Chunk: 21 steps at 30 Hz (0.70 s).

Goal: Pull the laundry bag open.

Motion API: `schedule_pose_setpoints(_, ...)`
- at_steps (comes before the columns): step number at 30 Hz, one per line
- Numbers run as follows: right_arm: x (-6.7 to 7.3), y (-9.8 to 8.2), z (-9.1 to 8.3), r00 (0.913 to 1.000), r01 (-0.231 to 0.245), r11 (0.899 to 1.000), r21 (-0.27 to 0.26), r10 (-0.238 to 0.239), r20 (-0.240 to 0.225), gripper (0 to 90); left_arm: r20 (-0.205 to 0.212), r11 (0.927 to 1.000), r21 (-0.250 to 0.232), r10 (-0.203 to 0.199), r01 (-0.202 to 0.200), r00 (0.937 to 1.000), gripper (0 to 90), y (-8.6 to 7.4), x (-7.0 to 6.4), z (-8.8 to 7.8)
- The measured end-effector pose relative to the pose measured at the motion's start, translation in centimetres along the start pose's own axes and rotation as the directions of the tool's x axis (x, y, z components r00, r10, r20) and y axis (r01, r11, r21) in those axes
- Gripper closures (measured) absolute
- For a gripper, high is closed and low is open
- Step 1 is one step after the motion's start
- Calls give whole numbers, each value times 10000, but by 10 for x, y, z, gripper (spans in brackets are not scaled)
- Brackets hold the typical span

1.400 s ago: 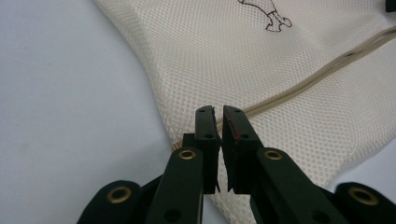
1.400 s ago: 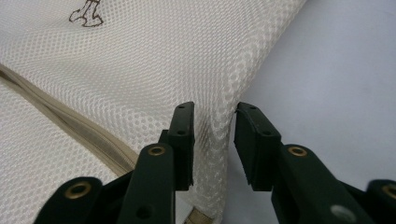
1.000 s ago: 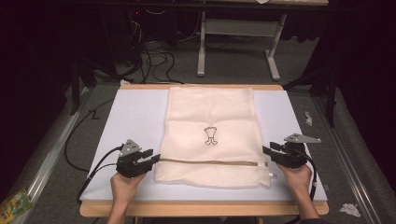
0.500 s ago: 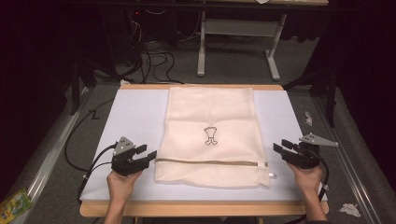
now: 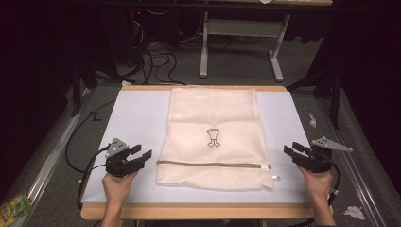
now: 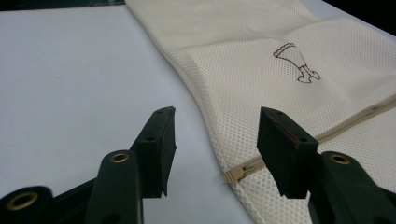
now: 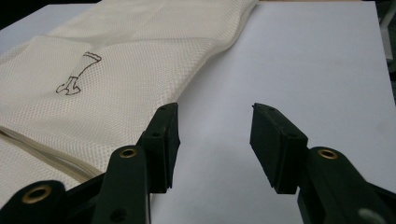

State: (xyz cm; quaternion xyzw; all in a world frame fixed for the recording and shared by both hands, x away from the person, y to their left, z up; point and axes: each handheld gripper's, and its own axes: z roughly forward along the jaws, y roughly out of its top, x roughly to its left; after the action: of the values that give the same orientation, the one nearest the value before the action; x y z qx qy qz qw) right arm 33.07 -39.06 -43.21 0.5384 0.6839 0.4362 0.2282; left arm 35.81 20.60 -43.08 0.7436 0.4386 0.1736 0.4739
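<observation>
Both our grippers, left (image 5: 142, 156) and right (image 5: 292, 150), have backed off the bag (image 5: 213, 137) at the surface's middle, jaws just opened and empty; release seems done, next regrasp its near corners.

Your mesh laundry bag (image 6: 299, 93) runs off the left gripper view's top and right edges; its zipper (image 6: 327, 135) is cut off too.

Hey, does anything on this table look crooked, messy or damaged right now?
Nothing stands out. The cream mesh bag lies flat and roughly square on the white mat, its zipper shut, with no tear showing.
</observation>
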Motion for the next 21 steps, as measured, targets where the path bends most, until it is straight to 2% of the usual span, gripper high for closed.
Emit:
schedule_pose_setpoints(6, -4, -3, -1, 9999, -131, 9999, 41, 131, 14, 531, -55, 9997, 55, -242, 242, 9997, 468, -4, 6, 2)
schedule_pose_setpoints(19, -15, -9, -2, 9986, -468, 9989, 28, 468, 241, 537, -272, 9990, 167, -412, 416, 9988, 464, -8, 15, 12)
schedule_pose_setpoints(21, -17, -13, 0, 9986, -408, 9991, -85, 411, 335, 540, -365, 9988, 209, -434, 442, 9984, 464, -10, 17, 14)
